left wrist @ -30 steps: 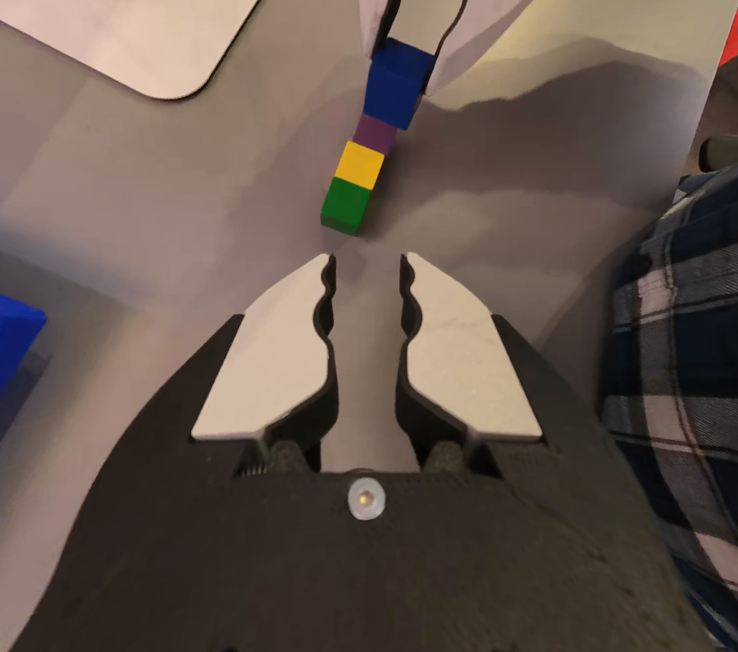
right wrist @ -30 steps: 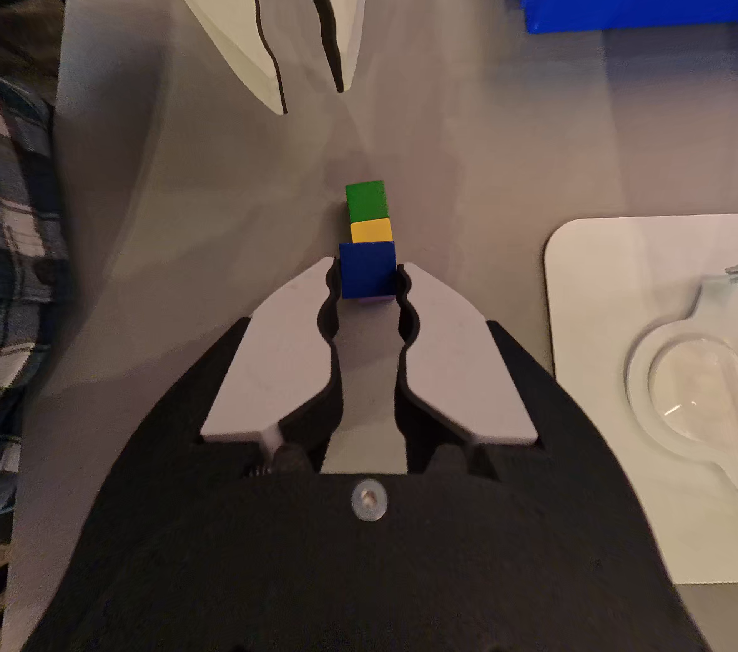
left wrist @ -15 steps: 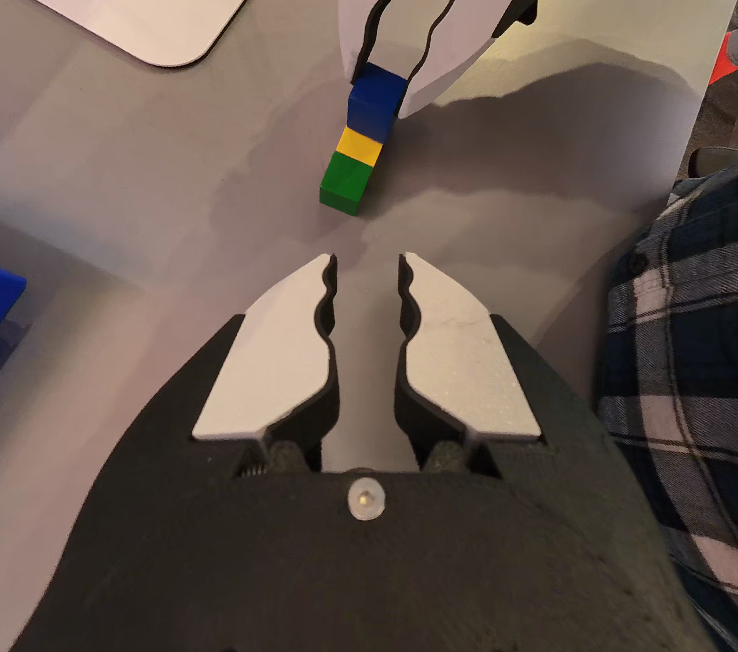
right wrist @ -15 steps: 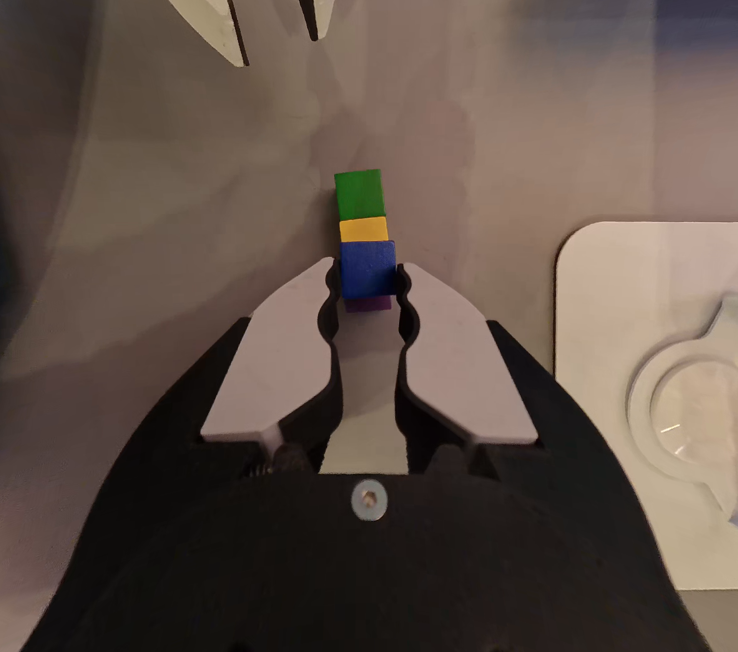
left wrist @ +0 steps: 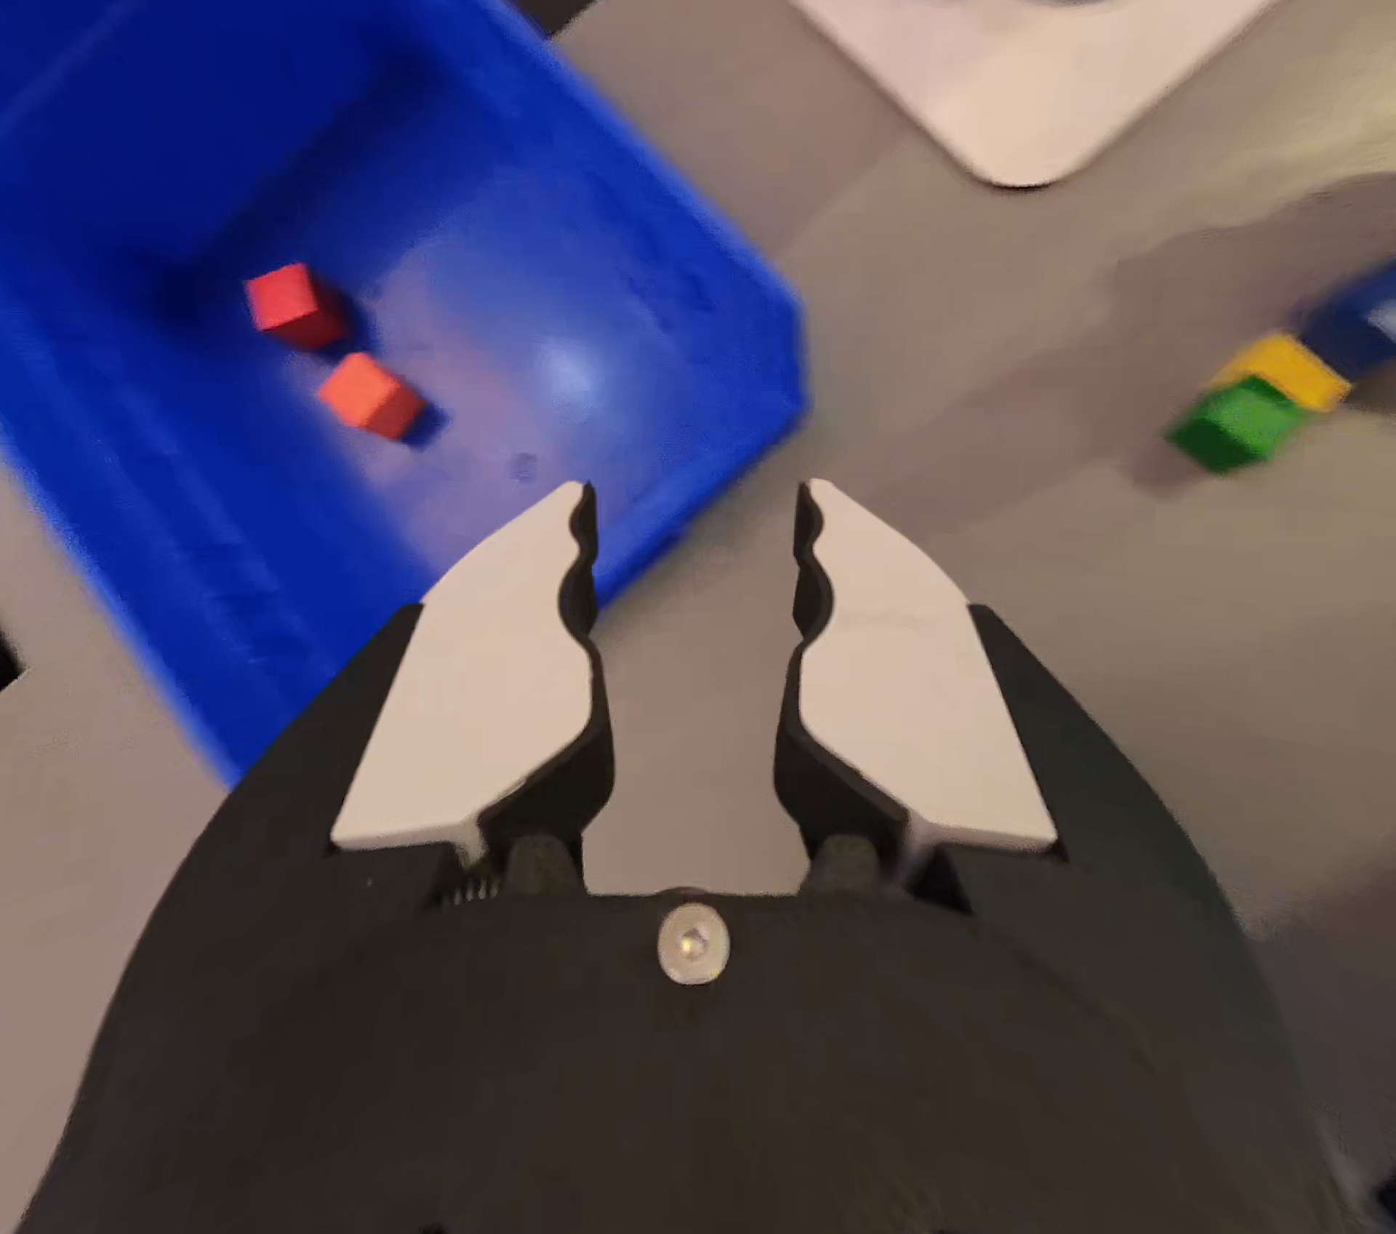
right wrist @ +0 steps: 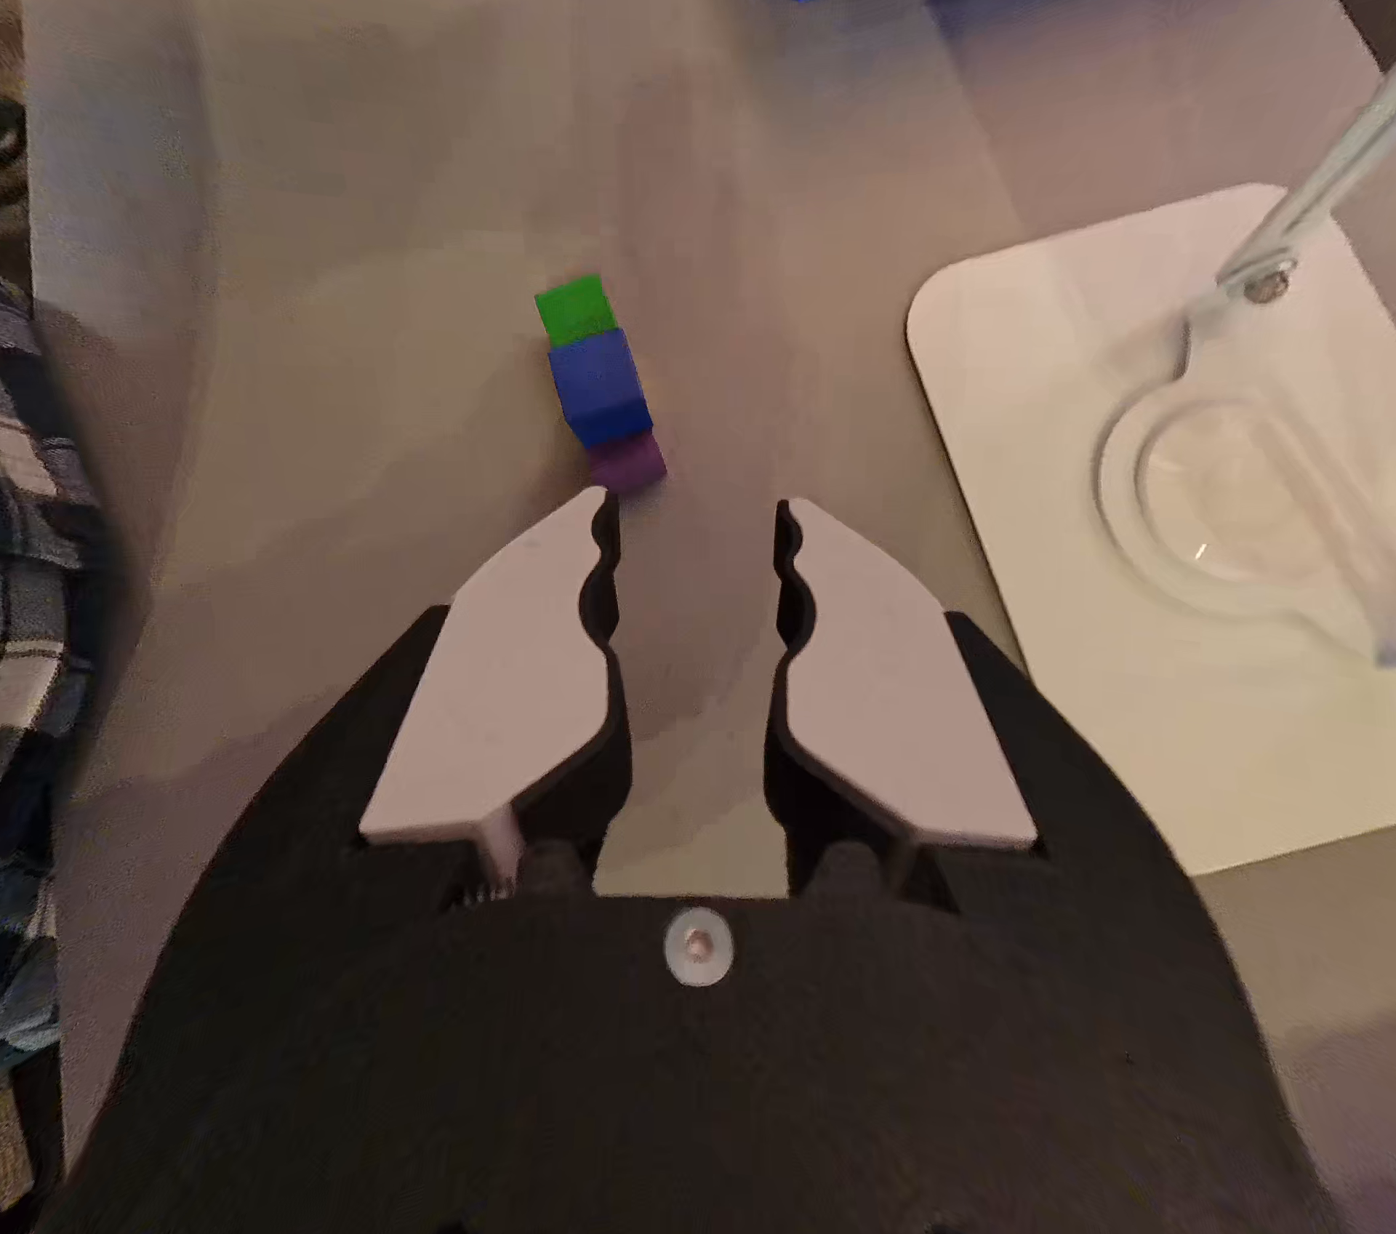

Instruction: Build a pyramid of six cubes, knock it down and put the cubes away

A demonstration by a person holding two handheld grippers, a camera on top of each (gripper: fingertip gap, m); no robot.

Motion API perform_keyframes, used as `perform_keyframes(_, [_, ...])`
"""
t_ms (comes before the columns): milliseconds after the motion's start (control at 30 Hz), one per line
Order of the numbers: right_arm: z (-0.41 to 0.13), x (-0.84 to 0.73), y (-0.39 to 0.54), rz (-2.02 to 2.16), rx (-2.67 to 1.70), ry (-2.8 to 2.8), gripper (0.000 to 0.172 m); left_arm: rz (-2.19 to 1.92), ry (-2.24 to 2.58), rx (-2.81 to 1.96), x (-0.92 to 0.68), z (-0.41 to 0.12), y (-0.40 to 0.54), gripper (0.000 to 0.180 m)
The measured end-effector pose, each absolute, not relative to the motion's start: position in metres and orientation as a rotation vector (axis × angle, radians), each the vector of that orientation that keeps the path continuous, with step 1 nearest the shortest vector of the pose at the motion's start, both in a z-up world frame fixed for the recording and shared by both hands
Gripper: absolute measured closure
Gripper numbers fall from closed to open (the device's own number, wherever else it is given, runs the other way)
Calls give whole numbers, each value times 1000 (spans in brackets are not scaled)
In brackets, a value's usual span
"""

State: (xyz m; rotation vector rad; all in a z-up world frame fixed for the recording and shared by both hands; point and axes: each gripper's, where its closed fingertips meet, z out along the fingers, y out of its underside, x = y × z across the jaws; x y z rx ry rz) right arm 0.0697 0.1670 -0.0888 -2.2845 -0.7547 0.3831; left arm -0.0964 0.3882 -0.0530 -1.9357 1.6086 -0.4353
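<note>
Two small red wooden cubes down in the blue plastic bin, left gripper spread wide, bare, at its corner. Right gripper released too, just short of the purple cube; blue cube stacked atop the row, green cube beyond.

Each set of tongs, the left tongs and the right tongs, has a broad matte black body tapering forward into two pale grey fingers with wavy black inner pads. A round silver screw sits centred behind the fingers. A dark blue and white plaid sleeve shows at the edge.
</note>
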Motion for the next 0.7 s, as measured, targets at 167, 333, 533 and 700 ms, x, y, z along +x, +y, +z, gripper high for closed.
perform_keyframes(167, [-98,71,152,407,-2297,-717,135,-187,1705,-1969,-86,-75,476,131])
perform_keyframes(333, [-99,67,146,430,-2283,-678,136,84,1982,-1919,-81,-118,525,132])
perform_keyframes(533, [-104,65,140,448,-2287,-659,137,305,2174,-1855,-78,-144,548,135])
perform_keyframes(700, [-105,68,140,451,-2286,-635,139,423,2262,-1834,-80,-158,556,141])
